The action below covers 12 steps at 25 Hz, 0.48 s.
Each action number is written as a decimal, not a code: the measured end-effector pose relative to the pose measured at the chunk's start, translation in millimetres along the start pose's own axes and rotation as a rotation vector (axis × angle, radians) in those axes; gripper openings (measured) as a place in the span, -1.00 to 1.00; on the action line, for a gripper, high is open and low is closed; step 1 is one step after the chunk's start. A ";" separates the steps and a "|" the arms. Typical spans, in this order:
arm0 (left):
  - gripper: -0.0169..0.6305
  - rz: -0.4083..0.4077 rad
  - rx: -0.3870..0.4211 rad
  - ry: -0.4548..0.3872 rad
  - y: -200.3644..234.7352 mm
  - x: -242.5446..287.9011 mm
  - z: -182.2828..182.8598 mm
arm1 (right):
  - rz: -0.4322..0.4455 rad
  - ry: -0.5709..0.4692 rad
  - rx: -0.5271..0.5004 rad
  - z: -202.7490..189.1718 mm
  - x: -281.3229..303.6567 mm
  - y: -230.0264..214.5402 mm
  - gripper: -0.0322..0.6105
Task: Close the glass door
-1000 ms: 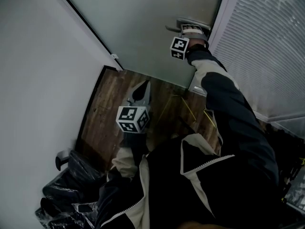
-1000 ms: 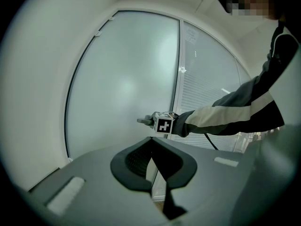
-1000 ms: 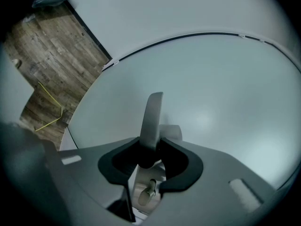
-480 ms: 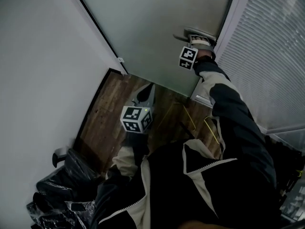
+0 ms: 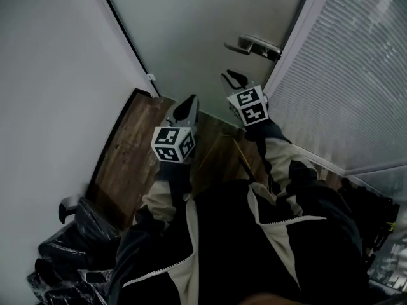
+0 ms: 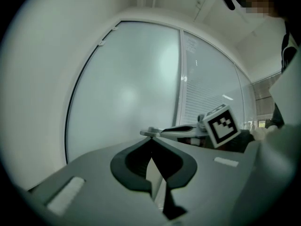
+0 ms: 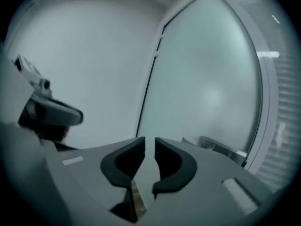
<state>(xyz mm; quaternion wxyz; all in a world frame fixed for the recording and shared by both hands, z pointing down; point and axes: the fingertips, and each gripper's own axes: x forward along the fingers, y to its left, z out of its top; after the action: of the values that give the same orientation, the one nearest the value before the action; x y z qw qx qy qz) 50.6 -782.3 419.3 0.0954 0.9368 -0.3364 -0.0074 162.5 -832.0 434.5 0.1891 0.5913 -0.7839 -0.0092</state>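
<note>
1. Judged the closing step as finished or nearly so. Saw the door [image 5: 191, 30] straight ahead, seemingly flush with the frame beside the blind [image 5: 343, 75], with the handle [image 5: 254, 45] unheld.
2. Found the right tongs [image 5: 233, 77] below the handle and clear of it, closing across a narrow gap with nothing between.
3. Found the left tongs [image 5: 189, 101] pressed together and empty, just beside the right, above the floor [image 5: 137, 145].
4. Next, probably called for a check that the latch edge had seated, with a light press near the handle only if not.
5. Against a second earlier, noted the right tongs gone from the handle and drawn down next to the left. Noted the left tongs in much the same place, and the door at much the same angle.
</note>
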 end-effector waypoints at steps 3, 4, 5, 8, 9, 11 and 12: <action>-0.94 0.022 0.000 -0.027 7.2 -0.9 8.7 | 0.043 -0.081 0.099 11.7 -22.1 34.7 -0.85; -0.94 0.027 0.006 -0.030 8.3 -0.3 10.6 | 0.046 -0.088 0.113 12.7 -26.3 42.1 -0.89; -0.94 0.030 0.013 -0.030 8.8 0.2 11.5 | 0.048 -0.091 0.135 12.8 -29.5 47.8 -0.89; -0.94 0.034 0.033 -0.018 9.1 -1.7 9.8 | 0.057 -0.085 0.199 10.6 -33.3 60.4 -0.89; -0.94 0.035 0.038 -0.014 9.8 -3.0 9.3 | 0.061 -0.085 0.206 11.2 -32.8 64.3 -0.89; -0.94 0.039 0.043 -0.010 12.6 -6.2 9.7 | 0.068 -0.088 0.206 15.6 -31.8 72.7 -0.89; -0.94 0.042 0.047 -0.009 14.5 -7.9 10.0 | 0.073 -0.091 0.203 18.1 -31.2 77.1 -0.89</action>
<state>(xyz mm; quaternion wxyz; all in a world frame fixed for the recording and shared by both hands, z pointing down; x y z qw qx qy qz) 34.7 -790.0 411.8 0.0721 0.9314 -0.3567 -0.0018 92.9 -783.5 427.1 0.0925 0.5774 -0.8096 0.0503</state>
